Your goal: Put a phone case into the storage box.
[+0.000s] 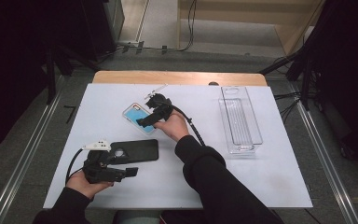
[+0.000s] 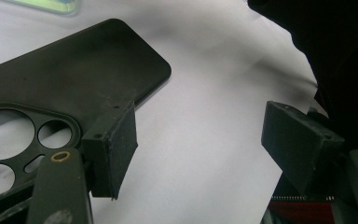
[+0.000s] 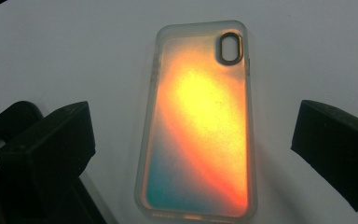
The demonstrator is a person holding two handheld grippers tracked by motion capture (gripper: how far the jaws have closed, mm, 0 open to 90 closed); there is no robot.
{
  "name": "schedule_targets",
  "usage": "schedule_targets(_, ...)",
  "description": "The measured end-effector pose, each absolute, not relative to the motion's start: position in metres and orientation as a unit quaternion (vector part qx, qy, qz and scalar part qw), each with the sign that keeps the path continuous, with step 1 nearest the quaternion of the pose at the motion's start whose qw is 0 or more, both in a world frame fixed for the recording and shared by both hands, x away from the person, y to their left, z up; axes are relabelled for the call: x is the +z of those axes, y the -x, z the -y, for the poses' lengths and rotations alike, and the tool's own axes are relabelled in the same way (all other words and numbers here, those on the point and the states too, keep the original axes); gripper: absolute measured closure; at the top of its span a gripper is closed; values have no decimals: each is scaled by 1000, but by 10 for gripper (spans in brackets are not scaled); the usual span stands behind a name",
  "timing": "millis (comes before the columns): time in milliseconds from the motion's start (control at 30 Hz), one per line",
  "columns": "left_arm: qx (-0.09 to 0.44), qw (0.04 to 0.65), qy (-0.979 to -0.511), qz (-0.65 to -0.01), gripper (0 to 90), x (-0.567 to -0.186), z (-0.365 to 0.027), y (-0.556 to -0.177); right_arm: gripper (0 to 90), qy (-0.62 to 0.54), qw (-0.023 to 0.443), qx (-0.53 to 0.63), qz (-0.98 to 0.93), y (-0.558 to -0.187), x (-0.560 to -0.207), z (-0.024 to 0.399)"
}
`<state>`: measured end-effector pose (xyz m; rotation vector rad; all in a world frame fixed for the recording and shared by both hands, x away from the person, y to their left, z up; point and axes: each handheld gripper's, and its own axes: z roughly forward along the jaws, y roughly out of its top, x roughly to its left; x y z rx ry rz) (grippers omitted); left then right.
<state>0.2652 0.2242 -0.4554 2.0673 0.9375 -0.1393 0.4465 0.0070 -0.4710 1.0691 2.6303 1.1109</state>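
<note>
An iridescent clear phone case (image 1: 137,116) lies flat on the white tabletop; in the right gripper view the same case (image 3: 198,123) glows orange and teal, its camera hole at the far end. My right gripper (image 1: 145,120) hovers over it, open, jaws on either side of the case's near end. A black phone case (image 1: 135,150) with round camera cut-outs lies near the front left, also seen as the black case (image 2: 60,88). My left gripper (image 1: 131,171) is open just in front of it, with one pad (image 2: 114,149) at its edge.
A clear plastic bin (image 1: 240,119) stands lengthwise on the right side of the white table surface (image 1: 261,177). The right forearm in a dark sleeve (image 1: 214,182) crosses the table's front middle. Cables trail from both grippers.
</note>
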Motion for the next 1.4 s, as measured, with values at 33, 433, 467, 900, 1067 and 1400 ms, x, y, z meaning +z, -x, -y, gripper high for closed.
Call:
schedule_targets(33,-56,420,-825,-374,268,-455,-224,-265,0,-350,46,364,-862,-446,-471,-7)
schedule_targets(433,-57,421,-825,-373,268,-455,-224,-265,0,-355,42,360,-861,-451,-477,-14)
schedule_targets(467,-57,421,-825,-374,268,-456,-224,-265,0,-355,45,355,-864,-451,-479,-16)
schedule_targets(900,-57,420,-825,-374,269,-456,-224,-265,0,-354,52,329,-874,-449,-490,-23)
schedule_targets(1067,-58,420,-825,-373,268,-456,-224,-265,0,-351,58,316,-879,-448,-496,-28)
schedule_targets(1400,-57,419,-826,-372,268,-455,-224,-265,0,-335,94,282,-894,-444,-504,-37)
